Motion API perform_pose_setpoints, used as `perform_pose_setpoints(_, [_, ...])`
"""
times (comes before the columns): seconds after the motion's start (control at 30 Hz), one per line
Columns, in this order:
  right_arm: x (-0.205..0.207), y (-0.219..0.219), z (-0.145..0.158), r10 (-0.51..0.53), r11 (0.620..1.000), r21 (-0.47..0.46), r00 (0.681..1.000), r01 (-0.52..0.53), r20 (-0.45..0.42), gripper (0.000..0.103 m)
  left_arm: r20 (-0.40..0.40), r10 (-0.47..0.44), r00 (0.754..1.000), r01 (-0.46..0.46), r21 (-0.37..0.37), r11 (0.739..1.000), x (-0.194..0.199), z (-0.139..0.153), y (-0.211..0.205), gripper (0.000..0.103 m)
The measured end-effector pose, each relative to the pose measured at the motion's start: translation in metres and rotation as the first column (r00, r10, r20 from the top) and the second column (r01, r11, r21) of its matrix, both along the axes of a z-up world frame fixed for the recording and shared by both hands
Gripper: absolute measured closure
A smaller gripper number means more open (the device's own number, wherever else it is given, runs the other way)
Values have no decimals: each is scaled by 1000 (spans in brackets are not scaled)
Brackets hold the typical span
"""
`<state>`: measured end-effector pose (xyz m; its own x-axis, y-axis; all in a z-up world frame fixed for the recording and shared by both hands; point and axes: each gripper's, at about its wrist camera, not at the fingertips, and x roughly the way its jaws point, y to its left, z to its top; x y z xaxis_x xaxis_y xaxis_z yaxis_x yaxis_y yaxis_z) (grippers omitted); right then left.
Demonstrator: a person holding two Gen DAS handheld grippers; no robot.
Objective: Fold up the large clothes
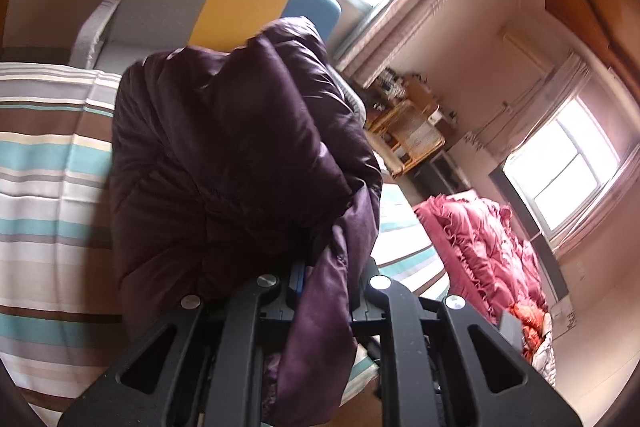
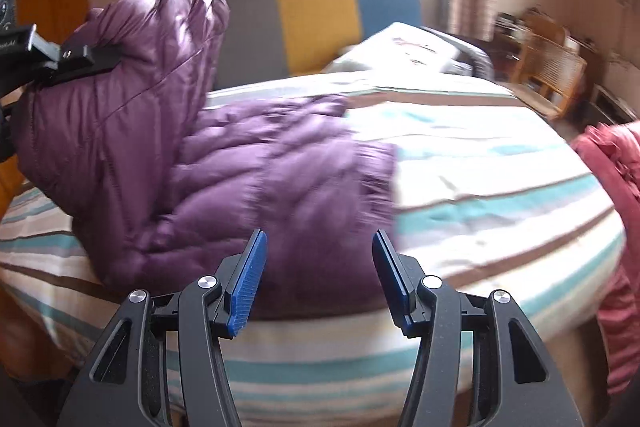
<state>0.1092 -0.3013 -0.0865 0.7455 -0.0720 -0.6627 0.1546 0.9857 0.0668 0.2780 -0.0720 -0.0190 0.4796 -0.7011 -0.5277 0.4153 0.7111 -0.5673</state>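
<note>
A large purple padded jacket point(image 2: 256, 179) lies on the striped bed point(image 2: 480, 187). My left gripper point(image 1: 328, 279) is shut on a fold of the jacket point(image 1: 240, 155) and lifts that part, so the fabric fills the left wrist view. In the right wrist view the left gripper point(image 2: 92, 61) holds the raised jacket part at the upper left. My right gripper point(image 2: 318, 267) is open and empty, just in front of the jacket's near edge, above the bed's front edge.
A pink quilted garment point(image 2: 616, 211) hangs at the bed's right side and also shows in the left wrist view point(image 1: 480, 251). A grey, yellow and blue headboard cushion point(image 2: 316, 23) and a pillow point(image 2: 408, 47) sit behind. A wooden shelf point(image 2: 552, 67) stands far right.
</note>
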Motion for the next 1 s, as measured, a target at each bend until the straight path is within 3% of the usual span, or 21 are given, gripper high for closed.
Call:
perform_pose_setpoints(0.23, [-16, -53, -7, -134, 991, 12, 991, 135, -29, 48, -43, -20, 999, 27, 173, 985, 7, -25, -68, 90])
perform_pose_setpoints(0.4, [-10, -75, -16, -164, 986, 21, 986, 165, -44, 48, -59, -69, 996, 85, 320, 944, 12, -57, -116, 90])
perform_pose_setpoints(0.6, [-9, -90, -23, -185, 982, 24, 981, 186, -61, 48, -48, -108, 993, 118, 428, 896, -2, -89, -153, 90])
perform_pose_setpoints(0.77, [-13, -100, -21, -199, 979, 33, 979, 201, -53, 48, -48, -96, 994, 107, 418, 902, -5, -76, -147, 89])
perform_pose_setpoints(0.83, [-15, -103, -19, -205, 978, 40, 977, 207, -53, 48, -43, -106, 993, 115, 393, 913, -7, -66, -142, 82])
perform_pose_setpoints(0.9, [-17, -105, -17, -210, 976, 53, 976, 213, -49, 48, -31, -129, 991, 132, 339, 931, -12, -50, -131, 57])
perform_pose_setpoints(0.97, [-18, -103, -15, -209, 976, 49, 977, 211, -47, 48, -1, -136, 991, 130, 294, 947, -19, -37, -120, 45])
perform_pose_setpoints(1.0, [-18, -101, -13, -210, 976, 46, 977, 212, -43, 48, 11, -144, 989, 136, 272, 953, -23, -28, -114, 44])
